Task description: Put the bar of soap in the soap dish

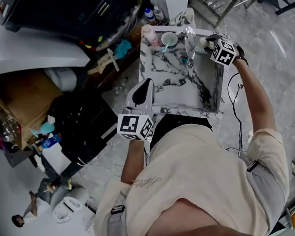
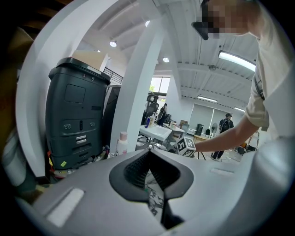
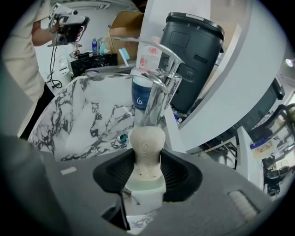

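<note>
At the back of the marble sink [image 3: 87, 115], just beside the tap [image 3: 159, 87], your right tongs [image 3: 146, 154] are clamped on the bar of soap [image 3: 146, 138], its rounded end sticking out past the tips. A pale block [image 3: 145, 191] sits just beneath it, and I cannot tell whether that is the soap dish. Your left tongs [image 2: 148, 156] are closed on nothing. The soap is probably stiff but slick, so grip its flat sides firmly without squeezing it out.
</note>
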The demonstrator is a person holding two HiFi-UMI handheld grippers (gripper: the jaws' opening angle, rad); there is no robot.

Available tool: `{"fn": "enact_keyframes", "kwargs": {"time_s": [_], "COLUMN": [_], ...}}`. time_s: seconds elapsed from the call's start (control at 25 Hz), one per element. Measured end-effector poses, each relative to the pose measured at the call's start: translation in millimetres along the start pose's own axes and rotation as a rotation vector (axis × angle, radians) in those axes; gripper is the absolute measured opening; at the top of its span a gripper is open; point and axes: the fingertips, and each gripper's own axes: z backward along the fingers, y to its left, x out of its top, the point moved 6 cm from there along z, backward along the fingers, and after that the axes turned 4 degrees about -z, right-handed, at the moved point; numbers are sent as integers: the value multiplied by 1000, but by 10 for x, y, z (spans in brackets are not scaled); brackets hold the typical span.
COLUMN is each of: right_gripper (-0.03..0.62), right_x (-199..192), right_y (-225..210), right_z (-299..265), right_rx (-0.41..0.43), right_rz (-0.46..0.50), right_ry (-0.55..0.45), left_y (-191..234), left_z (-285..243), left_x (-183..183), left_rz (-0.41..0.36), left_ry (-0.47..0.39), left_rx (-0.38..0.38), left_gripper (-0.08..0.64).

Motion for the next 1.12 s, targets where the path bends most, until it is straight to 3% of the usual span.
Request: {"fn": "enact_keyframes", "kwargs": {"time_s": [0.64, 0.88, 1.12], "right_gripper": [184, 192, 199], "right_x": [49, 56, 94], "right_y": [-46, -53, 51], "right_z": [-384, -281, 192], "right_rx": [109, 2, -115], "right_rz": [57, 34, -137], "right_ry": [141, 83, -72], "left_y": [-43, -88, -143], "left_z": [-33, -44, -103], "left_x": [40, 87, 111], "left_rz": [-4, -17, -39], "left_ry": [10, 16, 12], "left_rx": [14, -3, -67], "left_gripper": [17, 17, 17]}}
